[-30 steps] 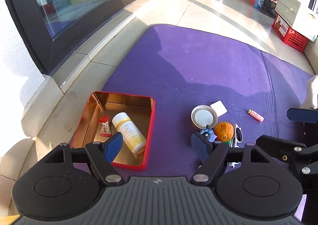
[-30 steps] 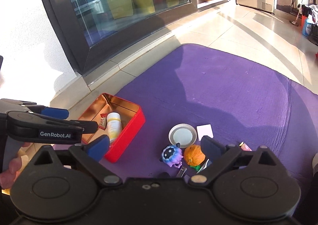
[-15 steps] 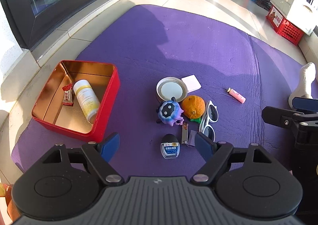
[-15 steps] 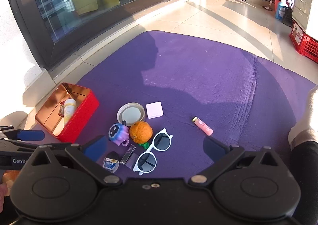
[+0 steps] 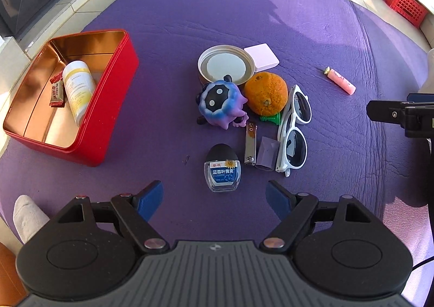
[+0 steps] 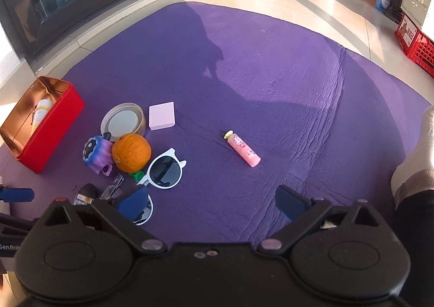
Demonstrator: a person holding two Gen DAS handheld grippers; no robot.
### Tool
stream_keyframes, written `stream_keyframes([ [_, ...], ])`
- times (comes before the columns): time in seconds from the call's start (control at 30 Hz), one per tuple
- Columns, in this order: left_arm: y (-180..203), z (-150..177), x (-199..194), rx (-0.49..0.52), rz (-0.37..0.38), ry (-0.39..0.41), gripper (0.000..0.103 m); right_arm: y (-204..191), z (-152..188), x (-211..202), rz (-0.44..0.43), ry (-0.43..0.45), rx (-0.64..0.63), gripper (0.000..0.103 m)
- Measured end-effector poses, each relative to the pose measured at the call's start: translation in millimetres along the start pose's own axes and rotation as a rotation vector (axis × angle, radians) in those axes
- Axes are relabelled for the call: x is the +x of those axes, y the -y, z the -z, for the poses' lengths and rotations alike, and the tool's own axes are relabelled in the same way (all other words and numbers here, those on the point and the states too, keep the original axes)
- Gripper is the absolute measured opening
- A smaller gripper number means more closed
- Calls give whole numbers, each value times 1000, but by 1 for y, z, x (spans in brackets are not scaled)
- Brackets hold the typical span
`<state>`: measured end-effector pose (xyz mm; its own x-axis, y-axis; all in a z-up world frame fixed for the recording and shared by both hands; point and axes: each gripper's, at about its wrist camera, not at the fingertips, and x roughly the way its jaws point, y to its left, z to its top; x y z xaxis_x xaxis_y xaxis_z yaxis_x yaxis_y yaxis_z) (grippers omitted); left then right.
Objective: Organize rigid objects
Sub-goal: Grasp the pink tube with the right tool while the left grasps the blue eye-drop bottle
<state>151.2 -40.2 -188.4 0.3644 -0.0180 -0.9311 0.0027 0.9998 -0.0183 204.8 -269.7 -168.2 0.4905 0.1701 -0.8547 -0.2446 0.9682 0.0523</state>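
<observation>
Purple mat (image 5: 190,8) nearer — both claws lowered

A bottle (image 5: 77,88) lies in the tin (image 5: 108,106), left of the orange (image 5: 267,92).

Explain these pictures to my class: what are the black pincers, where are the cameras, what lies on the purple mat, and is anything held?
A person holds two hand-held grippers; no robot arm is involved. Each picture comes from a camera on one gripper, looking along its fingers. The left gripper and right gripper both stand open and hold nothing. On the purple mat lie a toy, an orange, sunglasses, a small bottle, nail clippers, a round lid and a pink tube. The red tin holds a white bottle and a snack packet.
</observation>
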Motion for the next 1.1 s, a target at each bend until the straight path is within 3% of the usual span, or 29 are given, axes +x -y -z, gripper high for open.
stream_keyframes([
  [0.27,-4,0,28,-17,-5,-18,83,20,-25,59,41,-50,-46,95],
  [0.57,0,1,48,28,3,-27,81,19,-38,98,20,-92,-114,76],
  [0.67,1,0,53,34,7,-36,66,19,-39,105,36,-98,-135,71],
  [0.73,1,0,54,46,4,-27,62,19,-39,109,40,-110,-140,62],
  [0.87,-1,-2,54,44,14,-16,51,20,-39,112,7,-102,-135,54],
  [0.97,-2,-3,53,42,12,-11,39,16,-39,110,-8,-100,-147,40],
  [1.03,-2,-4,53,41,10,-12,38,13,-38,108,-23,-99,-150,17],
  [1.1,-3,-5,53,44,7,-14,38,9,-37,105,-24,-99,-149,15],
])
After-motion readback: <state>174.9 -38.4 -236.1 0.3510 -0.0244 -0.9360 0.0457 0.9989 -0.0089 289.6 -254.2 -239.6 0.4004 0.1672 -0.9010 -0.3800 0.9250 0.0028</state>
